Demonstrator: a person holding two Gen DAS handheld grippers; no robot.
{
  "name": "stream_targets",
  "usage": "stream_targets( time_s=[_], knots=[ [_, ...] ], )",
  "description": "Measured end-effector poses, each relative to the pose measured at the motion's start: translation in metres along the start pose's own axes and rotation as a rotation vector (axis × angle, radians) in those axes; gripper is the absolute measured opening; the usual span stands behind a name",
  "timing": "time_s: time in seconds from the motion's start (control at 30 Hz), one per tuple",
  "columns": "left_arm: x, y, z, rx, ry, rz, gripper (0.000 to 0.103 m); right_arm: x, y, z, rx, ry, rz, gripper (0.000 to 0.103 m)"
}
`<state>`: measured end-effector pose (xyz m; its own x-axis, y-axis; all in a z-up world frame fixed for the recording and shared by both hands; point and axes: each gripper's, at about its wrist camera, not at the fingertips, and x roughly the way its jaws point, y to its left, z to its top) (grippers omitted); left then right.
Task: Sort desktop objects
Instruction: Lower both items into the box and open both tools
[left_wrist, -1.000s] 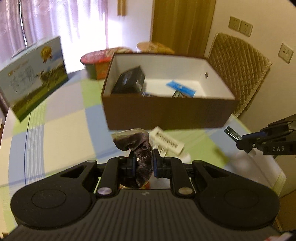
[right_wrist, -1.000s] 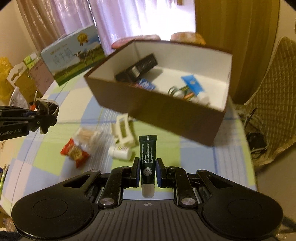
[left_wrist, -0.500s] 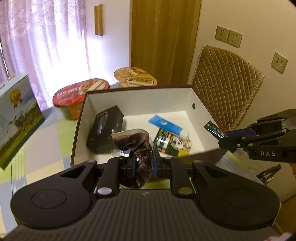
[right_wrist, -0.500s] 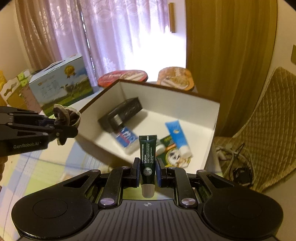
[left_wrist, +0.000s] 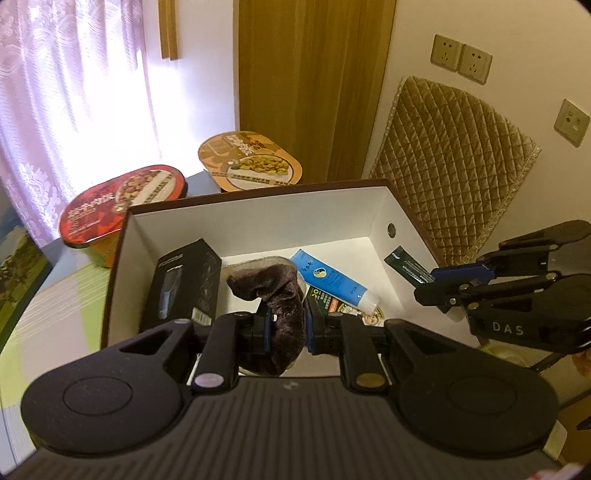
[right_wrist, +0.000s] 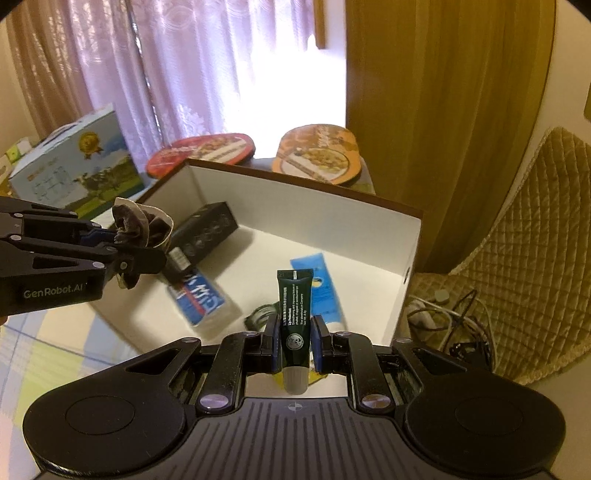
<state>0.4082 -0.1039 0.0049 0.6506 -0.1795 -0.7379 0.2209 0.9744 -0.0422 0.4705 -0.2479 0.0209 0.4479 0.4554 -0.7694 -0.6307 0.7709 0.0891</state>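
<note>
Tablecloth (right_wrist: 40, 354) checked green and white, lace curtain (right_wrist: 207, 74) behind.

Matte black left tongs (left_wrist: 287, 328) marked GenRobot.AI, right tongs (right_wrist: 294, 343) marked DAS, blue pads, silver pivot screws

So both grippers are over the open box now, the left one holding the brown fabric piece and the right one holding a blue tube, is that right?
Not quite: the right gripper is shut on a dark green tube, as the right wrist view shows. The blue tube already lies inside the box. The rest holds: the left gripper holds the brown fabric piece over the box.
</note>
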Motion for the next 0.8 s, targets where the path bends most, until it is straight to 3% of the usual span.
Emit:
stream_targets(
  time_s=[0.43, 0.8],
  knots=[
    [0.082, 0.012, 0.029, 0.002, 0.095, -0.024, 0.013, 0.06, -0.028, 0.034, -0.003, 0.076, -0.02, 0.014],
    [0.126, 0.015, 0.037, 0.034, 0.141, -0.021, 0.017, 0.087, -0.042, 0.045, -0.011, 0.101, -0.024, 0.014]
  ],
)
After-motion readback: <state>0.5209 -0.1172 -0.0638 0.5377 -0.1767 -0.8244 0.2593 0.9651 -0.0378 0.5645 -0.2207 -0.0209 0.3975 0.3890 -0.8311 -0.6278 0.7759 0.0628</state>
